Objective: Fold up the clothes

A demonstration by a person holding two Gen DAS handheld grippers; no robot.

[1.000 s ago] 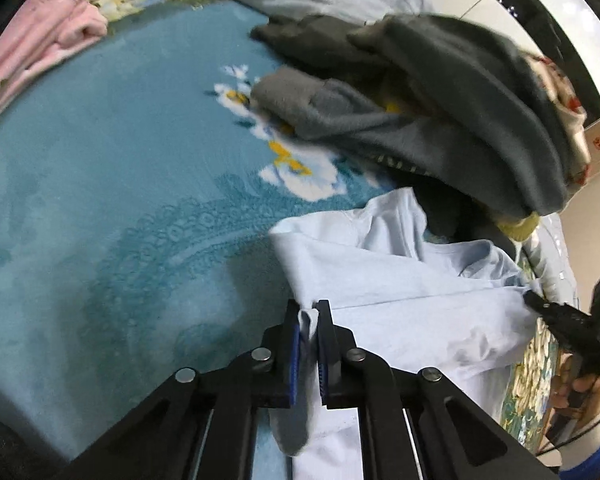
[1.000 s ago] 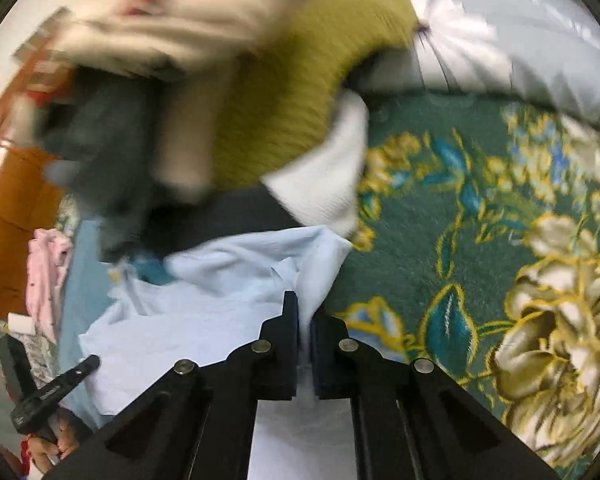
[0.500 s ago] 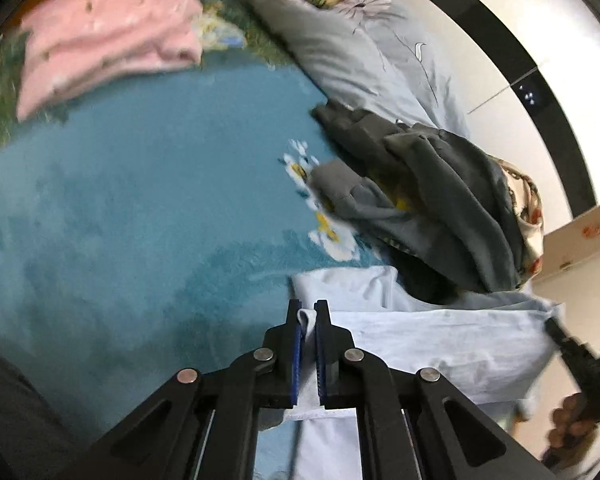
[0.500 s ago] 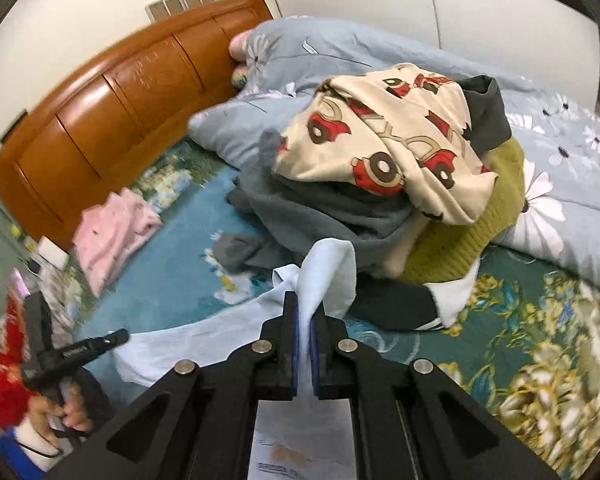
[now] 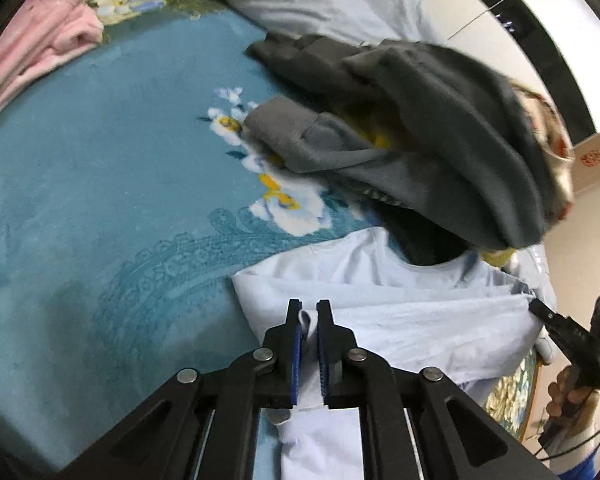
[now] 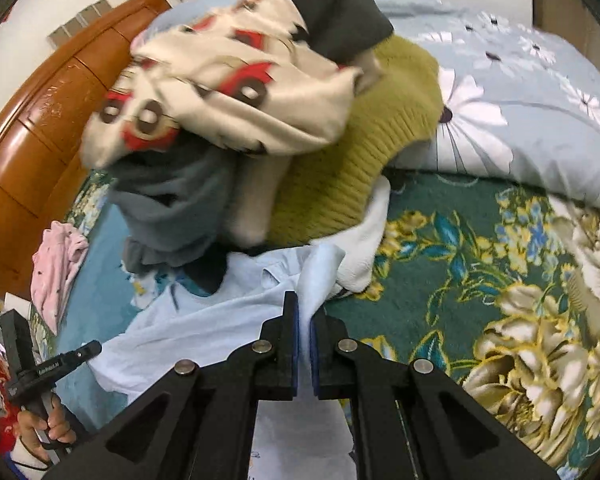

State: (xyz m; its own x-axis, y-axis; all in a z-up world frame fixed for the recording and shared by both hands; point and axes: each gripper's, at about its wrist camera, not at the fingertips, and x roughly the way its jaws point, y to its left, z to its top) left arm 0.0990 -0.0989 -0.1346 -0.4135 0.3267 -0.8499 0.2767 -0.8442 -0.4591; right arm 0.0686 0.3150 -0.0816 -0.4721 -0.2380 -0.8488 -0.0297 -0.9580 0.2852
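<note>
Each hand-held gripper, left (image 5: 309, 312) and right (image 6: 303, 305), pinches the pale blue shirt (image 5: 400, 316), stretched lengthwise between them, the left jaws opening.

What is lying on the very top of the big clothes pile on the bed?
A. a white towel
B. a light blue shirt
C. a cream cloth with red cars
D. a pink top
C: in the right wrist view the cream cloth with red cars drapes over the grey and mustard-yellow clothes beneath.
</note>
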